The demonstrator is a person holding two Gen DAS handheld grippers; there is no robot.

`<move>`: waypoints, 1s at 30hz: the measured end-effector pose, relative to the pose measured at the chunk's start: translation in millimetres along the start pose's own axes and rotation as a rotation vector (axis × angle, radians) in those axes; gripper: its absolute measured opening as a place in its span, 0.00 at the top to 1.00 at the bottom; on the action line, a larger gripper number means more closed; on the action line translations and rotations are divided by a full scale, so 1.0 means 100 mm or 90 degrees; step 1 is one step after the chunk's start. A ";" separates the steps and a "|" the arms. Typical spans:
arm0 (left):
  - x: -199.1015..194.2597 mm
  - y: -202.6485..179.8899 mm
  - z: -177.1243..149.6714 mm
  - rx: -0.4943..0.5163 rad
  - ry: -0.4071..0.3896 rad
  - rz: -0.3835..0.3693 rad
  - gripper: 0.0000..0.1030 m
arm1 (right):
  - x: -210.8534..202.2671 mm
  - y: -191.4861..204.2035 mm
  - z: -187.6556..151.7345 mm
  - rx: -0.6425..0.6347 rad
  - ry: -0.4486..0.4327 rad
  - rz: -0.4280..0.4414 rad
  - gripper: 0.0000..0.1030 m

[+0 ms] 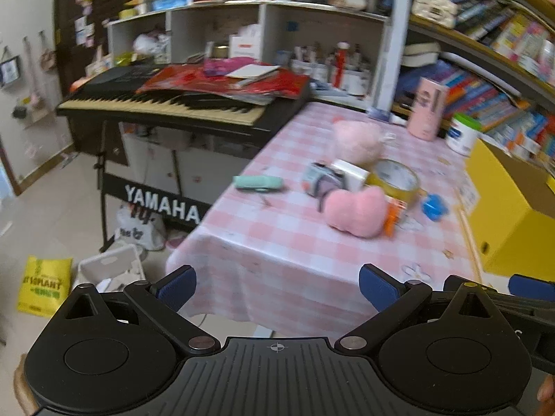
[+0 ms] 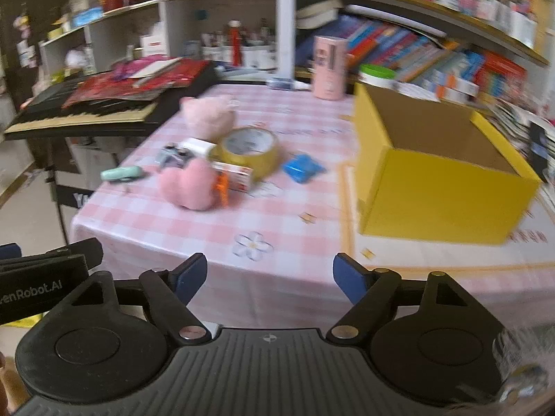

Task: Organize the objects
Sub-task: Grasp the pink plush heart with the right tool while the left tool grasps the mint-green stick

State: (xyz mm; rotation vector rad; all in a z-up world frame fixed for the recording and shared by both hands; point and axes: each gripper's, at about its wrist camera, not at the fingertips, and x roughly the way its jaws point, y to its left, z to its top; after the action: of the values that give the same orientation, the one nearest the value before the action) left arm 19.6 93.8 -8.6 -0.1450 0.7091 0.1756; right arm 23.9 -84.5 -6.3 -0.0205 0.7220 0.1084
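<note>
A pile of small objects lies mid-table on the pink checked cloth point(image 2: 277, 215): a pink plush heart point(image 2: 189, 185), a roll of yellowish tape point(image 2: 248, 150), a small white and orange box point(image 2: 232, 175), a blue packet point(image 2: 301, 168), a mint green case point(image 2: 121, 173) and a pink plush toy point(image 2: 208, 114). An open yellow cardboard box point(image 2: 440, 187) stands empty at the right. The same heart point(image 1: 357, 211), tape point(image 1: 395, 178) and green case point(image 1: 258, 182) show in the left wrist view. My left gripper point(image 1: 277, 286) and right gripper point(image 2: 270, 279) are both open and empty, held before the table's near edge.
A Yamaha keyboard point(image 1: 166, 102) with red papers on top stands left of the table. Shelves of books point(image 2: 433, 59) and jars line the back and right. A pink tube point(image 2: 329, 67) and a white tub point(image 1: 463, 133) stand at the table's far side. Bags point(image 1: 43, 286) lie on the floor.
</note>
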 end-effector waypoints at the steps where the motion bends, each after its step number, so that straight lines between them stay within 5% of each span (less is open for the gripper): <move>1: 0.03 0.04 0.03 -0.010 -0.001 0.009 0.02 | 0.05 0.03 0.04 -0.005 0.001 0.014 0.26; 6: 0.22 0.27 0.21 -0.080 -0.005 0.064 0.02 | 0.33 0.20 0.25 -0.051 0.008 0.065 0.32; 10: 0.42 0.34 0.37 -0.107 0.010 0.098 0.02 | 0.61 0.36 0.44 -0.152 0.013 0.065 0.46; 15: 0.60 0.31 0.57 -0.108 -0.001 0.117 0.02 | 0.96 0.49 0.59 -0.256 0.004 0.095 0.46; 23: 0.84 0.24 0.77 -0.091 0.000 0.116 0.02 | 1.38 0.76 0.65 -0.396 -0.005 0.138 0.27; 30: 1.21 0.12 0.94 -0.050 0.039 0.106 0.05 | 1.65 0.77 0.65 -0.431 0.042 0.165 0.44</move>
State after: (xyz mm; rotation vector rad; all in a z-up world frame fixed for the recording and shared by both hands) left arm 166.4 136.8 -18.4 -0.1667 0.7754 0.3596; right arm 181.2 10.8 -65.2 -0.5801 0.7245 0.5986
